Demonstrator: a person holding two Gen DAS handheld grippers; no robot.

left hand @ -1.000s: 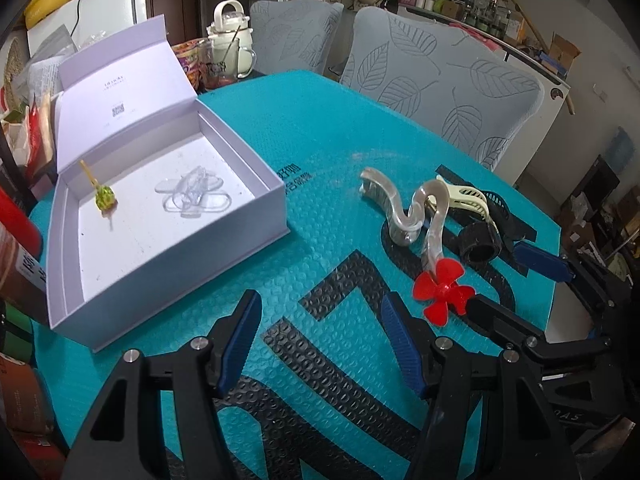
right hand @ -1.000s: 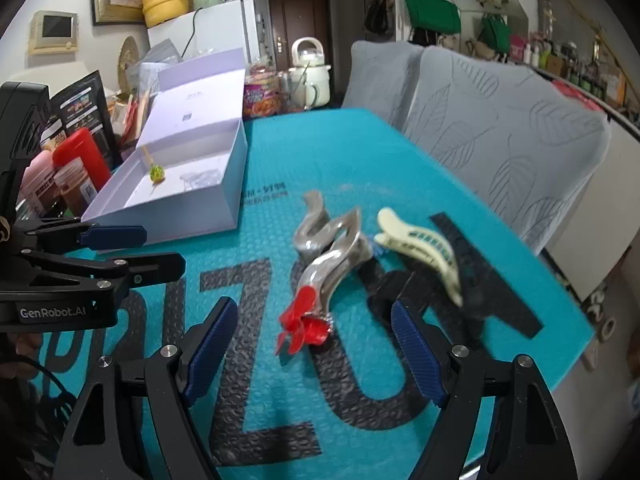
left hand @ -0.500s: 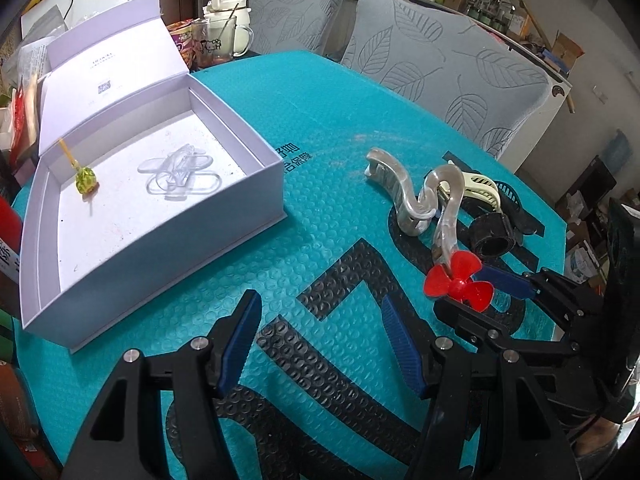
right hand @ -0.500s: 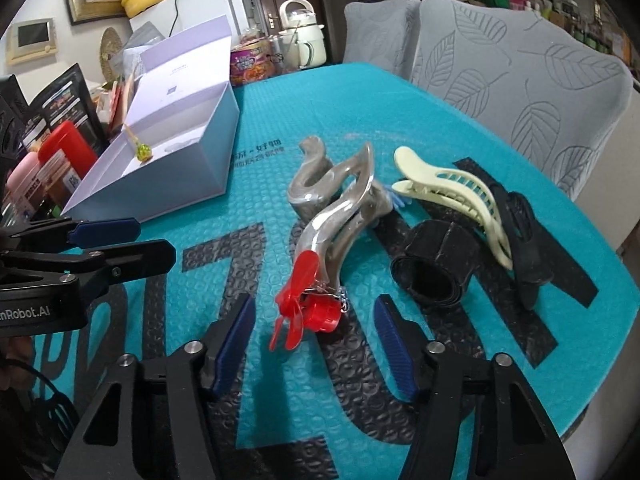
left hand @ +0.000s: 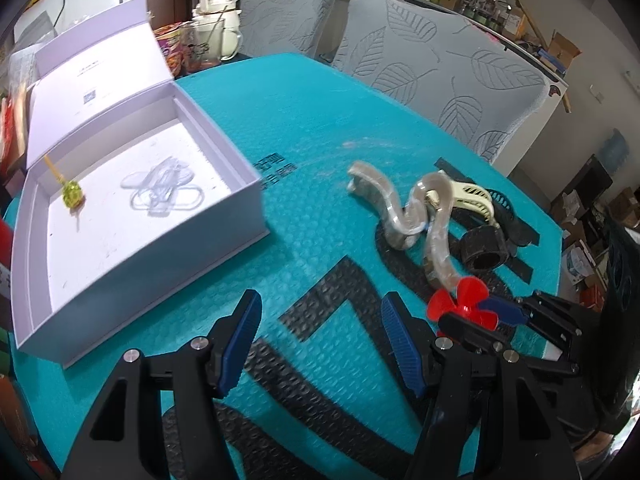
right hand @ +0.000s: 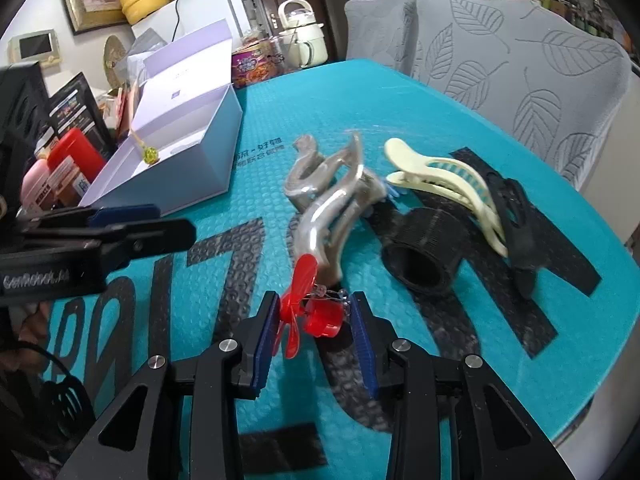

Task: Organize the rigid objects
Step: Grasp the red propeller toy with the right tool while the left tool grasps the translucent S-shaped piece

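A small red propeller toy [right hand: 310,312] lies on the teal mat between the fingers of my right gripper [right hand: 314,330], whose jaws are narrowed around it; the left pad touches the blades. It also shows in the left wrist view [left hand: 460,302]. Behind it lie a wavy translucent hair clip [right hand: 332,204], a cream claw clip [right hand: 448,184], a black ring [right hand: 424,256] and a black clip [right hand: 516,216]. My left gripper [left hand: 320,344] is open and empty over the mat. The open lilac box [left hand: 240,184] holds a clear clip [left hand: 164,196] and a green-tipped pick [left hand: 70,196].
Two grey leaf-patterned chairs [left hand: 440,80] stand behind the table. A kettle [left hand: 216,20] and snack tubs sit at the far edge. Bottles and packets [right hand: 64,164] crowd the left side beside the box.
My right gripper moved forward and down onto the red propeller and its jaws closed in from wide open. The left gripper drifted slightly; it stays open.
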